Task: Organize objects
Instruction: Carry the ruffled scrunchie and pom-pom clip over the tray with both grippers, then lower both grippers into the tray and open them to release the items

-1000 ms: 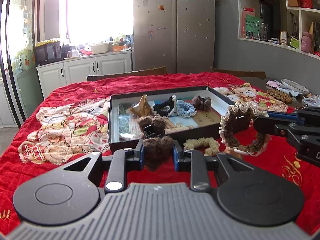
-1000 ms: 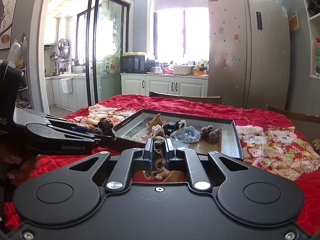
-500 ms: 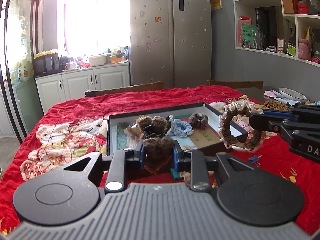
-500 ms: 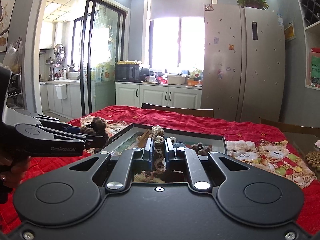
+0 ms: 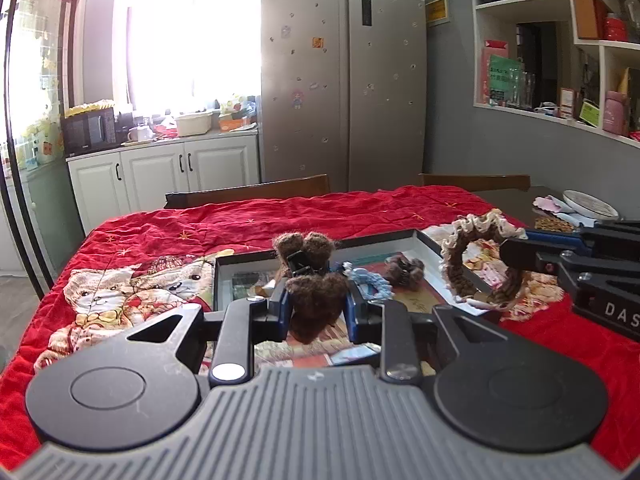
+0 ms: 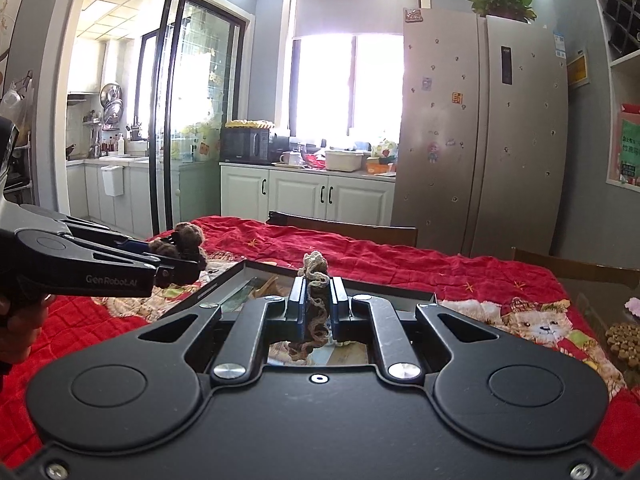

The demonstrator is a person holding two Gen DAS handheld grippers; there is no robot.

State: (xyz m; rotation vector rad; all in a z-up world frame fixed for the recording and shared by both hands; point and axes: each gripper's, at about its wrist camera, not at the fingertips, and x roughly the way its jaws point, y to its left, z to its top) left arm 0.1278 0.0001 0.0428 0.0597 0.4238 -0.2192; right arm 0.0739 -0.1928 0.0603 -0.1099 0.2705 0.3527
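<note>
While the left tool [image 5: 317, 307] clamps a fuzzy brown scrunchie [image 5: 317, 305] at frame centre, the piece hangs long axis vertical over the near part of the black tray [image 5: 430, 243]. At centre right, the right tool [image 6: 317, 307] pinches a brown-and-cream frilled scrunchie [image 5: 480, 259], its ring upright (seen edge-on from its own camera). Inside the tray lie a brown claw clip [image 5: 303, 253], a blue scrunchie [image 5: 370, 281] and a dark brown scrunchie [image 5: 404, 270]. Red cloth [image 5: 240, 220] covers the surface.
</note>
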